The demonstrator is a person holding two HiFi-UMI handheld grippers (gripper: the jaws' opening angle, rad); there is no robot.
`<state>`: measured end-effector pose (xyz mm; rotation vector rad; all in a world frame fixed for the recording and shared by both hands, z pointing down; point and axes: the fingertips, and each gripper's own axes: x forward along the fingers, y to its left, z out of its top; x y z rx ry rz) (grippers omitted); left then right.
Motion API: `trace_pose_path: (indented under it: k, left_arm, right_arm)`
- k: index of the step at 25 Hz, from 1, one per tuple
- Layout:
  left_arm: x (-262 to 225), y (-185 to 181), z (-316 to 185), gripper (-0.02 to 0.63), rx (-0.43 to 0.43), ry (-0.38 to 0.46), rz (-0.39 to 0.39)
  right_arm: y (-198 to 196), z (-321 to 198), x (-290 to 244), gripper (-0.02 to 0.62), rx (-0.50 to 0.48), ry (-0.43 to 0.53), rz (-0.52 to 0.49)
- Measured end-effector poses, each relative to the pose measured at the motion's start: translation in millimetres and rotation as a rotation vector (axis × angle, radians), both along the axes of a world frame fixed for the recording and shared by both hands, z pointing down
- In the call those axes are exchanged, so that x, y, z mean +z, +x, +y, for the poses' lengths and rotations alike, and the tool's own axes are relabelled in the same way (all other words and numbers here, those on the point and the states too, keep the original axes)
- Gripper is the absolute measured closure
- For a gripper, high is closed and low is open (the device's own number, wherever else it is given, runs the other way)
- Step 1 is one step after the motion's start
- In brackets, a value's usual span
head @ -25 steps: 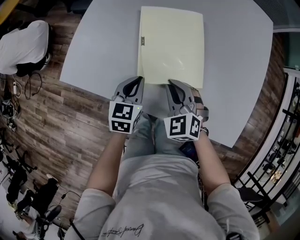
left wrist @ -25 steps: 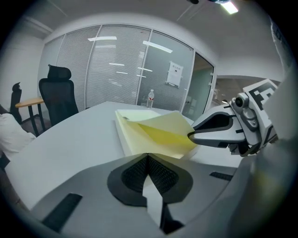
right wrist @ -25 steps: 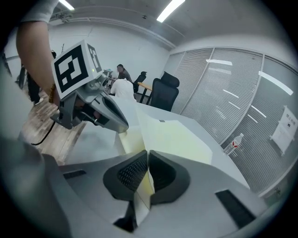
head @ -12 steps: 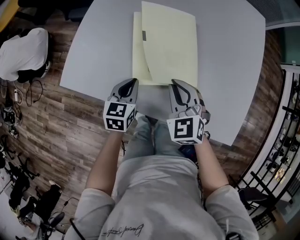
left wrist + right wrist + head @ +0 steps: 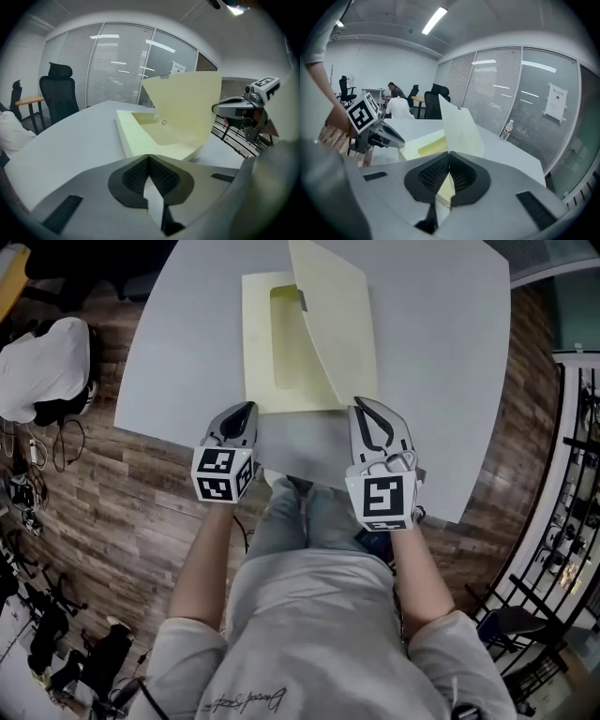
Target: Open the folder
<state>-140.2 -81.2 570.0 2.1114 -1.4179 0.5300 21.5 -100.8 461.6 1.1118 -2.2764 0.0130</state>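
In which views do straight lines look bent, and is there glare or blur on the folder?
Both gripper views: strong fisheye bending, dark corners; in the right gripper view the blinds curve. Head view: table edges bow mildly; the folder is sharp, without glare, shaded under its lifted cover.

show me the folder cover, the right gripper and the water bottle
folder cover point(image 5: 336, 329), head view, middle of the raised flap
right gripper point(image 5: 357, 403), head view, between its fingertips
water bottle point(image 5: 508, 130), right gripper view, its body

folder point(image 5: 261, 352) on table point(image 5: 450, 362) | cover point(image 5: 337, 324) tilted up at right | left claw point(image 5: 246, 410) before folder | right claw point(image 5: 362, 403) on cover
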Motion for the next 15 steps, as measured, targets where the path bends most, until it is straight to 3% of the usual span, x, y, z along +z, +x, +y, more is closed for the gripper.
trace_pose_path:
  k: [15]
  left_arm:
    - [3,-9,0,0.597,-0.017,-0.029,-0.038]
  right_arm:
    - [97,-9,8,0.571,0.244,-0.08,-0.122]
